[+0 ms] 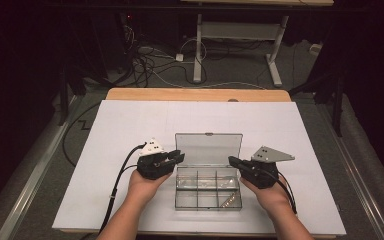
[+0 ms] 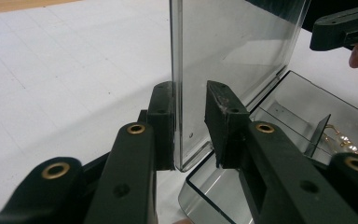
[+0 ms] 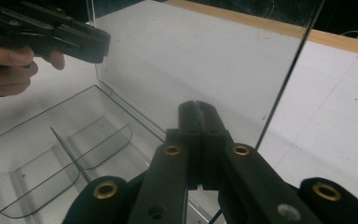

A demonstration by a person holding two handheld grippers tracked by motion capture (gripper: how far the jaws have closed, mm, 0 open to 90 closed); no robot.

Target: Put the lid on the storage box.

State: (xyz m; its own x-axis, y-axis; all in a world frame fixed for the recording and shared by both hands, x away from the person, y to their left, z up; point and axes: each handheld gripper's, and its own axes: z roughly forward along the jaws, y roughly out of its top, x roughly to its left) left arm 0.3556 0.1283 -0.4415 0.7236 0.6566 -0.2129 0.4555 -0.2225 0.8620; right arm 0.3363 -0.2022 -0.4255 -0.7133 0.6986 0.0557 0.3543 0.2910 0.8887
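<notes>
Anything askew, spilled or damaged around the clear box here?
Nothing stands out. The clear compartment box sits square on the white table, its lid upright and intact. A small gold-coloured piece lies inside one compartment, not spilled. The left hand-held gripper straddles the lid's edge.

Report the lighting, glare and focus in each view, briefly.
High view: the white table is evenly lit, the room behind it dark, all fairly sharp. Left gripper view: the clear lid shows soft reflections, and the near left tongs look slightly soft. Right gripper view: the lid shows faint glare; the right tongs are sharp.
</notes>
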